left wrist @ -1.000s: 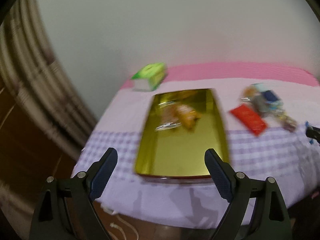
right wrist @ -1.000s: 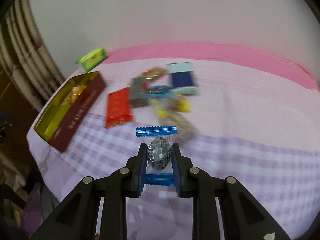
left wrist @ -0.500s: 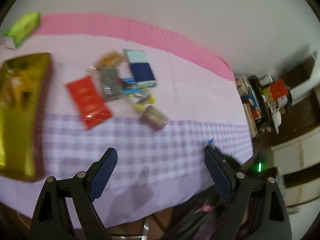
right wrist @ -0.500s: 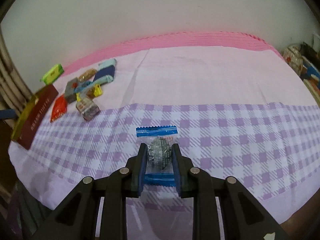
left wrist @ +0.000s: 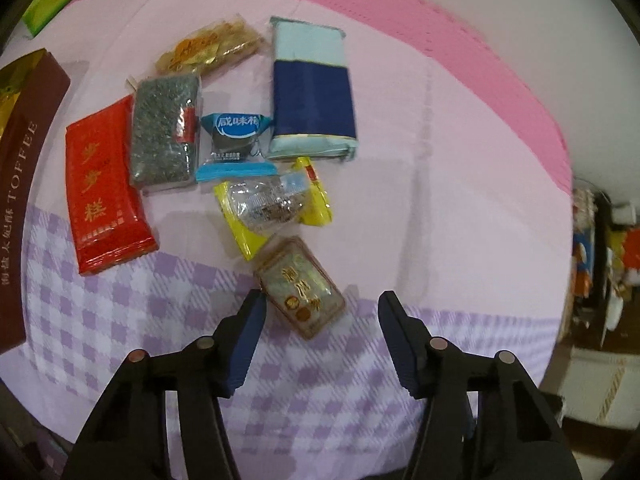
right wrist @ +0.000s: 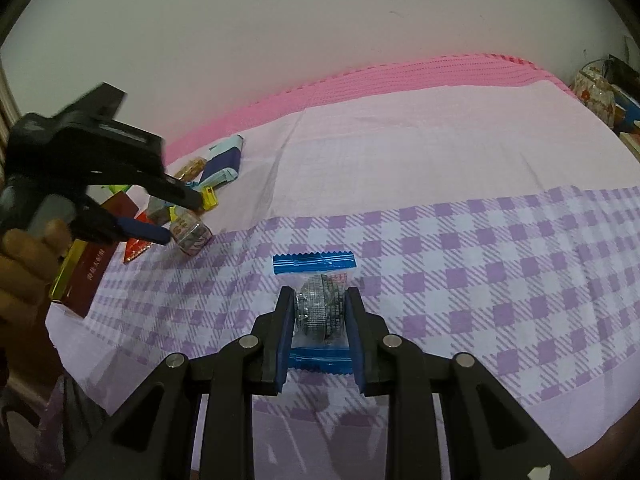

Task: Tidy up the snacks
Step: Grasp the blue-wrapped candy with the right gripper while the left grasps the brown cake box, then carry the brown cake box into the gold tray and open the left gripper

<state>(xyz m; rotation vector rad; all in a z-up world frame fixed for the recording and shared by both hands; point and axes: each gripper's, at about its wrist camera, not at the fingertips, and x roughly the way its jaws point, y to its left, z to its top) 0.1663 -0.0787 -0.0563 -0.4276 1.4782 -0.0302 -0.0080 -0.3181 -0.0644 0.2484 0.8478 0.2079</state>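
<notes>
Left wrist view: the left gripper points down over a heap of snacks, its jaws closing around the brown snack packet, not yet pinching it; this packet lies nearest, so is likely taken first. The toffee tin waits at left.

Right wrist view: the right gripper pinches a blue-ended candy packet above the checked cloth, presumably bound for the tin.

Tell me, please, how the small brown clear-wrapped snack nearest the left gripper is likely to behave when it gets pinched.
The brown snack looks blocky, so it probably holds shape between the closing left gripper. Its glossy film may slip. Lying skewed to the fingers, it could twist.
</notes>
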